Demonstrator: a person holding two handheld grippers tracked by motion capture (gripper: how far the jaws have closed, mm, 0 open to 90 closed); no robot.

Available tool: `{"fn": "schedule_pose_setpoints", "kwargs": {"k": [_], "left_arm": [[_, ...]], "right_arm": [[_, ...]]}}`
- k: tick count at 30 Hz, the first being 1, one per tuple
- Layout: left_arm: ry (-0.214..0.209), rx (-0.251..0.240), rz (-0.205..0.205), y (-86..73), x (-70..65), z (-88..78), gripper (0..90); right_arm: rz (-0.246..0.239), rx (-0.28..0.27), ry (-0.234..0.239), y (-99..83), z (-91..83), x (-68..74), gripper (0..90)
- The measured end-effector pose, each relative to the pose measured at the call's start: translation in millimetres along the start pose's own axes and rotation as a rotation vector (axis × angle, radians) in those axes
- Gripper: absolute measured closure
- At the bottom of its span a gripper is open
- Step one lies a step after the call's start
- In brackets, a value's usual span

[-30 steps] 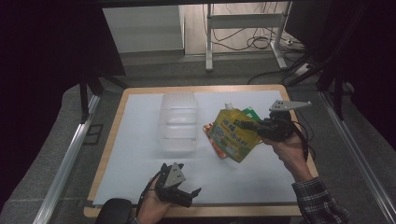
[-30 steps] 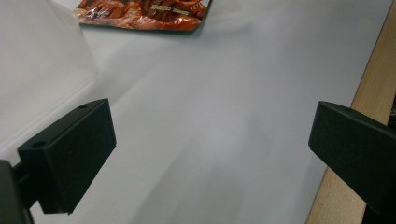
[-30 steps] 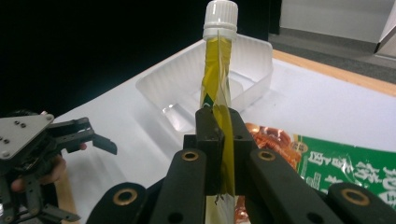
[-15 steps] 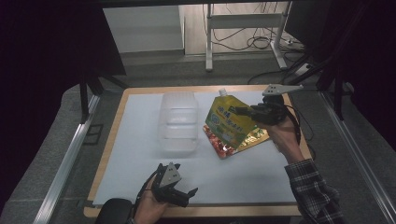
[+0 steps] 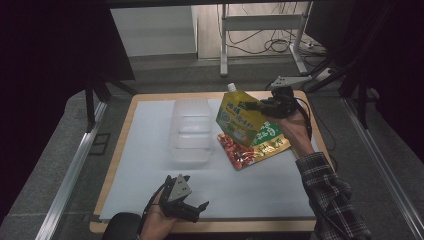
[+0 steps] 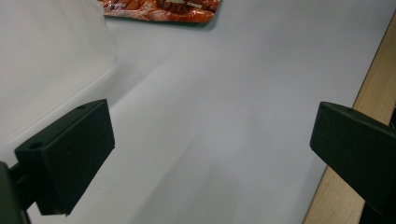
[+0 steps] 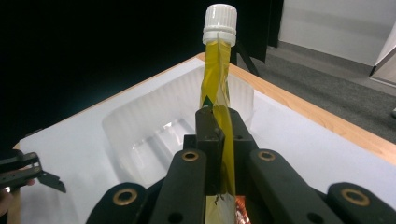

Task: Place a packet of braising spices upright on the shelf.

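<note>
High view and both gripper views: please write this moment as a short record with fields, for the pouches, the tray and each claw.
Surface: white mat on a wooden table
Clear tray: clear plastic tray with compartments, left of centre on the mat
Spouted pouch: yellow-green pouch with white cap, lifted and tilted, cap toward the far edge
Second pouch: red and gold pouch lying flat on the mat, partly under the lifted one
Right claw: right claw shut on the yellow-green pouch's edge
Left claw: left claw open, low over the mat at the near edge

Bare white mat (image 5: pixel 270 185) ahead of left claw (image 5: pixel 192 210), clear tray (image 5: pixel 190 131) just beyond.
</note>
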State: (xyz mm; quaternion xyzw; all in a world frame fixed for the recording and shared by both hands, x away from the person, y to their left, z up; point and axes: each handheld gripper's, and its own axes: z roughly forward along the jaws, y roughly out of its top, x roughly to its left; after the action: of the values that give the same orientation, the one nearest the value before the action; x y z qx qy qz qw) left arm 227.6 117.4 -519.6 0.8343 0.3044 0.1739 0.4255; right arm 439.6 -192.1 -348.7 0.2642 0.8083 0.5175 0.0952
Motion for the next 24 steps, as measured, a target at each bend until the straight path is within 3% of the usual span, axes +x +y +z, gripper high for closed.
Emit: {"fn": "schedule_pose_setpoints", "kwargs": {"k": [24], "left_arm": [[0.0, 0.012, 0.014, -0.7, -0.5, 0.1, 0.0]], "right_arm": [[0.0, -0.031, 0.038, 33.2, 39.4, -25.9, 87.1]]}}
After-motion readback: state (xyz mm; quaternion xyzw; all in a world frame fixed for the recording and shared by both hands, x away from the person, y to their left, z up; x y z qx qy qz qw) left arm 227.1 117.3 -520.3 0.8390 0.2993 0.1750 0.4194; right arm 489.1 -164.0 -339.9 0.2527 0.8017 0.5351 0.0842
